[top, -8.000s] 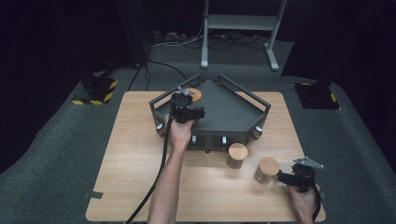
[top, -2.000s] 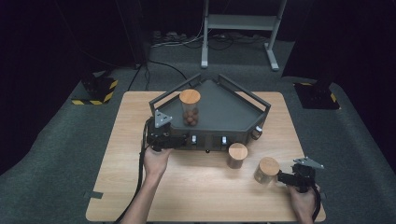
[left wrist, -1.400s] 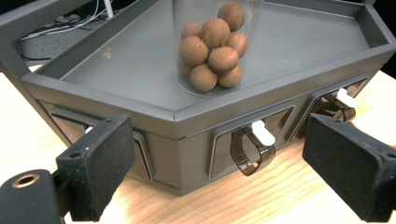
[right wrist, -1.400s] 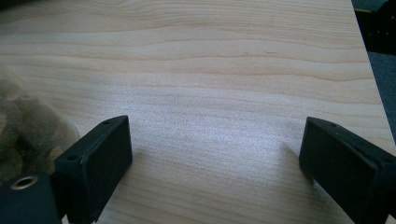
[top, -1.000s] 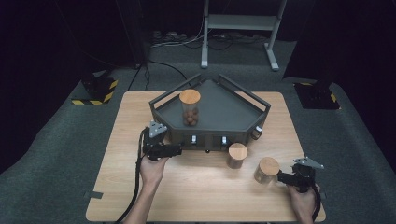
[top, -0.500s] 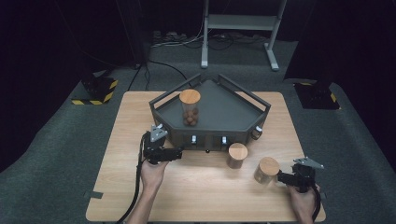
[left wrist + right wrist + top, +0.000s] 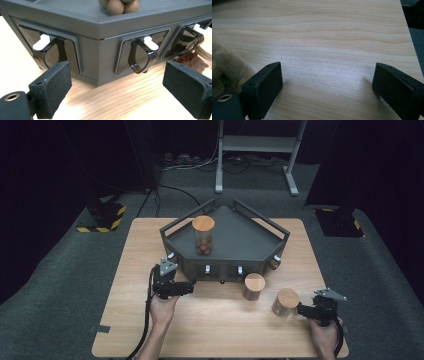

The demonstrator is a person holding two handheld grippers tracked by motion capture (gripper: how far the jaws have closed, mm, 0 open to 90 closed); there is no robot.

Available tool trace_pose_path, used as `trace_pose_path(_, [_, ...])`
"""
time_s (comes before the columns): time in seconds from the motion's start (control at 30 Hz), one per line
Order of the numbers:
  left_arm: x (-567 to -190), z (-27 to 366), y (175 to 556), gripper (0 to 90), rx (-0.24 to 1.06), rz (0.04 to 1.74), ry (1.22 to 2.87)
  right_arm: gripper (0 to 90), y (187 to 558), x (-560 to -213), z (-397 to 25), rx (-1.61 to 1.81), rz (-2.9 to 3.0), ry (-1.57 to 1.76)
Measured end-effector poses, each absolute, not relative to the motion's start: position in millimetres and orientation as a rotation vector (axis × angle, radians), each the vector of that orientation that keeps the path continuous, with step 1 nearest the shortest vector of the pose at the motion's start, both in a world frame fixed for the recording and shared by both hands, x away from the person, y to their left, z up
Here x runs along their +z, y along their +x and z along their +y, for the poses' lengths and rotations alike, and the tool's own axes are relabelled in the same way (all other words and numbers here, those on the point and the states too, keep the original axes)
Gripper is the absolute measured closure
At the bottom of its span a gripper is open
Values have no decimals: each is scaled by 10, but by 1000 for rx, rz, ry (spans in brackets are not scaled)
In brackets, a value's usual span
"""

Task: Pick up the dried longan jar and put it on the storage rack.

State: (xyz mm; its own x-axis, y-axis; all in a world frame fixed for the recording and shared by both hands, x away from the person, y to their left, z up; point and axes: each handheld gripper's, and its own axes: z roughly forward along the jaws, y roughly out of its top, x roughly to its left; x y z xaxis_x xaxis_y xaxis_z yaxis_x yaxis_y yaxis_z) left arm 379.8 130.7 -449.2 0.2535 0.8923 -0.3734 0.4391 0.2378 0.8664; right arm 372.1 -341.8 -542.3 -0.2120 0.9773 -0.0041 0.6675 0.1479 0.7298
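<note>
The left gripper point(image 7: 189, 288) has been drawn back from the tray point(image 7: 260, 240) to the desk point(image 7: 210, 330); its fingers point(image 7: 51, 86) are spread and empty, just short of the tray's front; the right gripper point(image 7: 301, 309) rests with fingers point(image 7: 263, 83) spread beside a jar point(image 7: 286, 303). A level, centred approach would likely suit the next jar; three wooden-lidded jars are counted, one on the tray point(image 7: 203, 234), two on the desk.

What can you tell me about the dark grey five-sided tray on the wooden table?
The dark grey five-sided tray looks like matte plastic or metal, raised on a thick base, with rail handles along its edges. Its front faces carry glossy dark scoop-shaped spouts with white levers. It sits flat on the light wooden table. A cork-lidded clear jar of brown balls stands upright on it.
</note>
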Motion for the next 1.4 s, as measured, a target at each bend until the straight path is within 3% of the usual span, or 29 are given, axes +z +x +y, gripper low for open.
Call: trace_pose_path(1.4, [-4939,1304,3756,72,475,1430,1394,89,3721,-5423,-3418,839,1945,1566])
